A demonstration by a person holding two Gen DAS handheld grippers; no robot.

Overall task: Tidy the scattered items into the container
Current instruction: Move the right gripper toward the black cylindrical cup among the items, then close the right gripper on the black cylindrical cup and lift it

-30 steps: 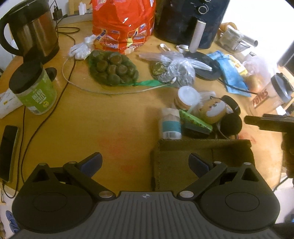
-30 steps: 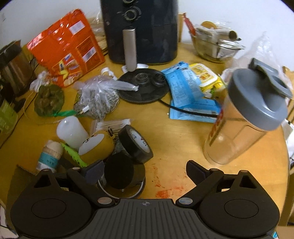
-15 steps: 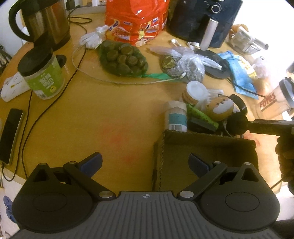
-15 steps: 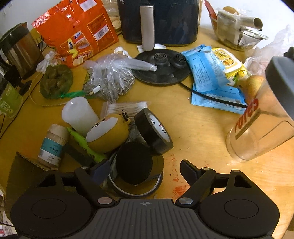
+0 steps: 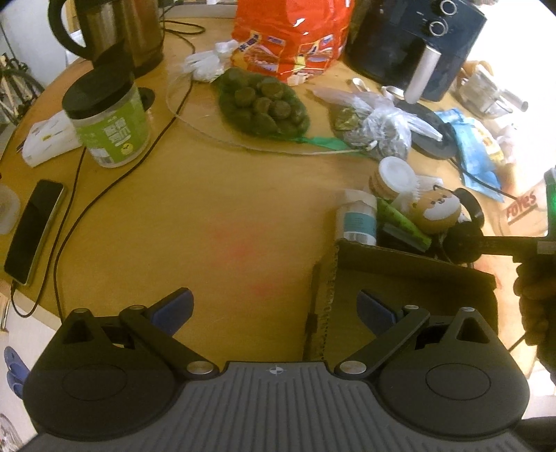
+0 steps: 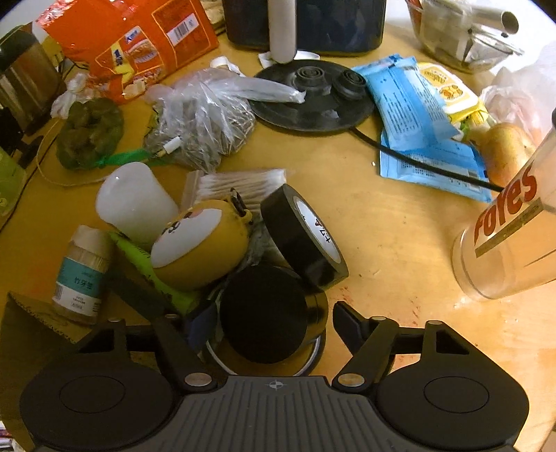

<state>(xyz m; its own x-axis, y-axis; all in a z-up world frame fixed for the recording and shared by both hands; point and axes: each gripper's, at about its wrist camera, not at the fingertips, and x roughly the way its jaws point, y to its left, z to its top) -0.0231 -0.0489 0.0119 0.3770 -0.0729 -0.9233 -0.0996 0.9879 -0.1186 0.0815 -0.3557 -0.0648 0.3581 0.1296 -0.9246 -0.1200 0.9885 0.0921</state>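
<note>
1. Left wrist view: the cardboard box (image 5: 410, 278) sits at the near right of the bench (image 5: 226, 208), and I can't make out anything inside it from here.
2. The scattered pile is bunched right against the box's far wall: toothpick bottle (image 6: 81, 274), white cup (image 6: 133, 205) lying on its side, yellow bear toy (image 6: 201, 243), green packet (image 6: 153, 271), cotton swabs (image 6: 239, 182), black tape roll (image 6: 304, 236) tilted on edge, and a black round tin (image 6: 267, 313) nearest the camera.
3. Right gripper (image 6: 271, 330) has its jaws wide, one on each side of the black round tin but not closed on it. The tin rests on a shiny ring-shaped thing (image 6: 312, 361).
4. Left gripper (image 5: 274, 309) hangs with jaws wide and holding nothing, straddling the box's left wall, the pile well ahead of it.
5. Compared with a second ago, the right gripper has pushed in closer, so the tin went from off-centre left to between the jaws. The left gripper has pulled back and higher, and more of the box shows now.
6. Further out: shaker cup (image 6: 510, 240) at right, blue packets (image 6: 417, 114), air fryer (image 5: 410, 41), orange snack bag (image 5: 292, 34), green jar (image 5: 111, 128), kettle (image 5: 114, 31), phone (image 5: 33, 229).
</note>
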